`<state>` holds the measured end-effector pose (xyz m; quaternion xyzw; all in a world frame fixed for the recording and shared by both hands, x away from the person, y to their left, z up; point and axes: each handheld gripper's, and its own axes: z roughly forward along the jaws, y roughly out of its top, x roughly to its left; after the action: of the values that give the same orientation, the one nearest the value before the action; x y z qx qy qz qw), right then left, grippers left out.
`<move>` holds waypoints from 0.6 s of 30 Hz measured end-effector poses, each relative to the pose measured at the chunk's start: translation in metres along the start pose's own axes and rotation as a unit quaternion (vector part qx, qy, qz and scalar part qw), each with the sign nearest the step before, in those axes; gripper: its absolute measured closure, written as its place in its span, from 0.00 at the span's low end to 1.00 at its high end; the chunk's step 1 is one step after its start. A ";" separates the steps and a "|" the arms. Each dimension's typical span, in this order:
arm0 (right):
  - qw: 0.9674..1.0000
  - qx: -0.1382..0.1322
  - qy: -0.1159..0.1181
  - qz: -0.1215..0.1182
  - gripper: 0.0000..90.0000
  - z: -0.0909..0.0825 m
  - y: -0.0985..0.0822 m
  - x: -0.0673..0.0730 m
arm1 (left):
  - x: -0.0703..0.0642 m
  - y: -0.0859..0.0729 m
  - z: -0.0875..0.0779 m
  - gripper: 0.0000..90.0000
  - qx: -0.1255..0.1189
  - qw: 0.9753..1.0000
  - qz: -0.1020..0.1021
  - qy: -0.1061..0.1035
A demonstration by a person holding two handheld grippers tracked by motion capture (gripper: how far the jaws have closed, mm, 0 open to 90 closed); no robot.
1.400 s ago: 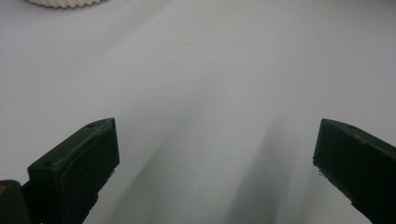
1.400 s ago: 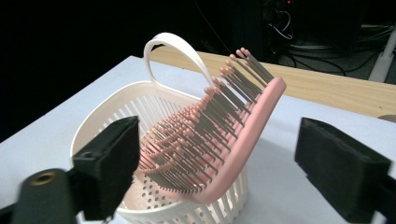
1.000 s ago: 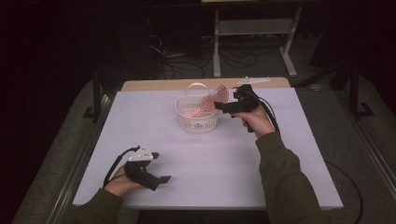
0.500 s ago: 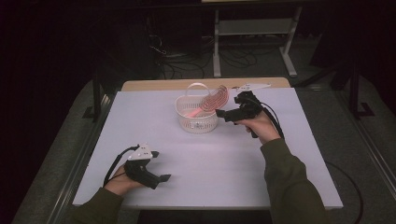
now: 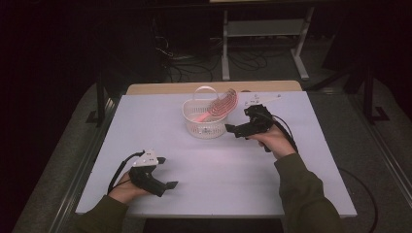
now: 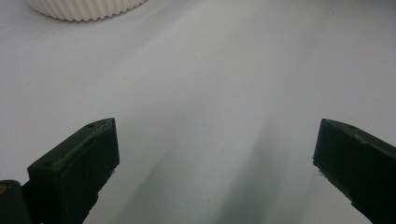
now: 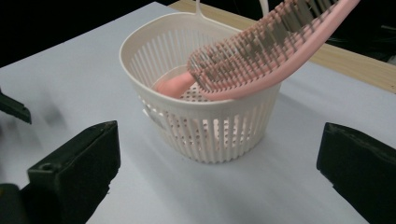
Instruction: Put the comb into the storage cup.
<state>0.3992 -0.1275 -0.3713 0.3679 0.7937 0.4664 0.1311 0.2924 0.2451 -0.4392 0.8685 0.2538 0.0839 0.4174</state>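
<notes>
Just ahead of my right claw [image 5: 232, 130] stands the white basket [image 5: 205, 124], close beyond its tips but apart from them. Its jaws are spread wide with nothing between them; in the right gripper view the basket [image 7: 205, 116] sits in the gap they frame, a little farther off than the tips. The pink hairbrush [image 5: 217, 108] lies in the basket, handle end down inside it, bristled head leaning over the rim on the side nearest my right claw and sticking out past the wall. In the right gripper view the hairbrush [image 7: 266, 56] slants up toward the upper right, bristles facing down into the basket. The basket's thin handle loop rises at its far side. My right hand [image 5: 274, 141] holds that claw low over the white surface [image 5: 291, 184].

My left claw [image 5: 165, 172] rests well apart from the basket, near the front edge of the surface, jaws likewise wide open and empty. In the left gripper view I see bare surface [image 6: 210, 93] between them, and the basket's ribbed foot [image 6: 84, 8] far ahead toward the left.
</notes>
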 end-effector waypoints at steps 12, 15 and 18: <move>1.000 0.010 0.006 -0.011 0.00 -0.008 -0.020 0.010 | 0.000 0.000 -0.001 0.00 -0.001 1.000 -0.001 0.001; 1.000 0.019 0.004 -0.013 0.00 -0.009 -0.027 0.012 | 0.000 0.000 -0.001 0.00 -0.003 1.000 -0.002 0.001; 1.000 0.020 0.003 -0.012 0.00 -0.012 -0.032 0.013 | 0.000 0.000 -0.002 0.00 -0.004 1.000 -0.002 0.001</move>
<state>0.3685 -0.1358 -0.3897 0.3593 0.8078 0.4498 0.1267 0.2916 0.2465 -0.4378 0.8665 0.2552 0.0850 0.4205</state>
